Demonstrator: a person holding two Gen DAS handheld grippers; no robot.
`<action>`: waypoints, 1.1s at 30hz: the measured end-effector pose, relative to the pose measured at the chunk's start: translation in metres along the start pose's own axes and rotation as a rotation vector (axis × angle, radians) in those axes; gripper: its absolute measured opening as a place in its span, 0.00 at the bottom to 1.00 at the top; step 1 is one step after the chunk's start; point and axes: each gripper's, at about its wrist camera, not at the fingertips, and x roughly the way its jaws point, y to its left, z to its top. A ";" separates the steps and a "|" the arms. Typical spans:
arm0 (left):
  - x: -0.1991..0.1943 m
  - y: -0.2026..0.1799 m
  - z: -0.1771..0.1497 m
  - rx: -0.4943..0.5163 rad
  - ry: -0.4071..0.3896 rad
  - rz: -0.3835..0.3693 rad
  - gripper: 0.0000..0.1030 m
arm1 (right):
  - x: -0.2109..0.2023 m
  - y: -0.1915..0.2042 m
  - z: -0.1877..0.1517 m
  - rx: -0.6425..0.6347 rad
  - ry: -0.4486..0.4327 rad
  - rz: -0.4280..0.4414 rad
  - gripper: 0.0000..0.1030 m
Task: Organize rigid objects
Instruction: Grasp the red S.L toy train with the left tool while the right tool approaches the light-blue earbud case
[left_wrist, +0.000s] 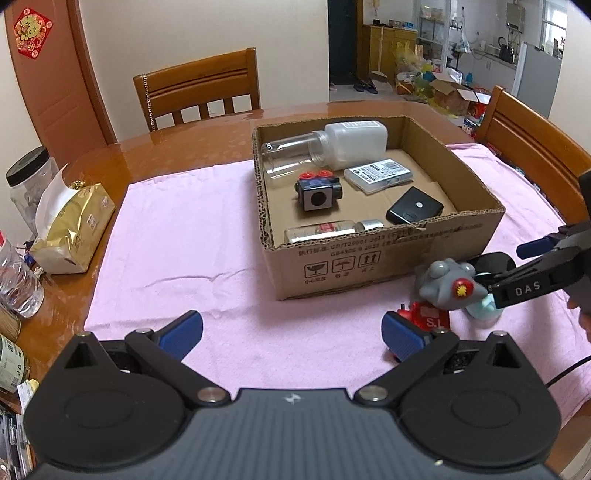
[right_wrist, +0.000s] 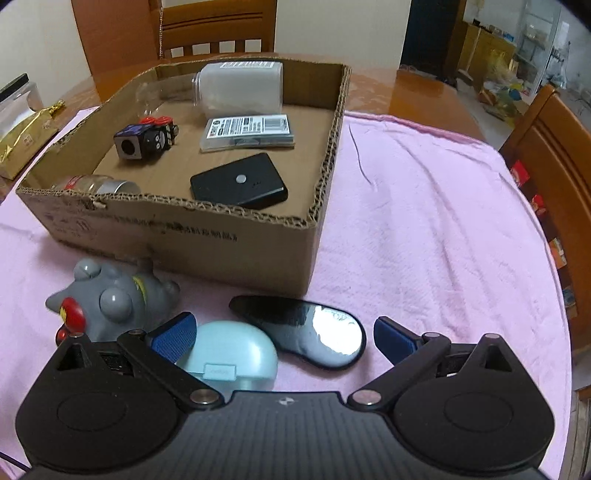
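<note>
A cardboard box (left_wrist: 369, 258) (right_wrist: 229, 240) on the pink cloth holds a white jar (left_wrist: 356, 142), a clear jar (left_wrist: 291, 155), a dark toy block (left_wrist: 317, 192), a clear case (left_wrist: 378, 173), a black power bank (left_wrist: 413, 210) (right_wrist: 240, 184) and a small bottle (left_wrist: 332, 230). In front of it lie a grey toy figure (left_wrist: 447, 282) (right_wrist: 110, 295), a red toy (left_wrist: 428, 317), a light blue object (right_wrist: 229, 354) and a black mirror (right_wrist: 306, 328). My left gripper (left_wrist: 291, 332) is open and empty. My right gripper (right_wrist: 284, 336) is open over the blue object and mirror.
A gold bag (left_wrist: 70, 229), a plastic jar (left_wrist: 29, 184) and a water bottle (left_wrist: 16, 280) stand at the table's left. Wooden chairs (left_wrist: 199, 88) (left_wrist: 532, 147) stand behind and to the right. The pink cloth (right_wrist: 443, 221) extends right of the box.
</note>
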 end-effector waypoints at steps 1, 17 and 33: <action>0.000 -0.001 0.000 0.003 -0.002 -0.001 0.99 | -0.001 0.000 -0.001 -0.013 0.002 -0.003 1.00; 0.012 -0.015 -0.001 0.066 0.009 -0.064 0.99 | -0.005 0.007 -0.027 -0.034 0.040 -0.064 1.00; 0.076 -0.072 -0.022 0.156 0.108 -0.244 0.99 | -0.010 -0.017 -0.057 -0.013 -0.020 -0.014 1.00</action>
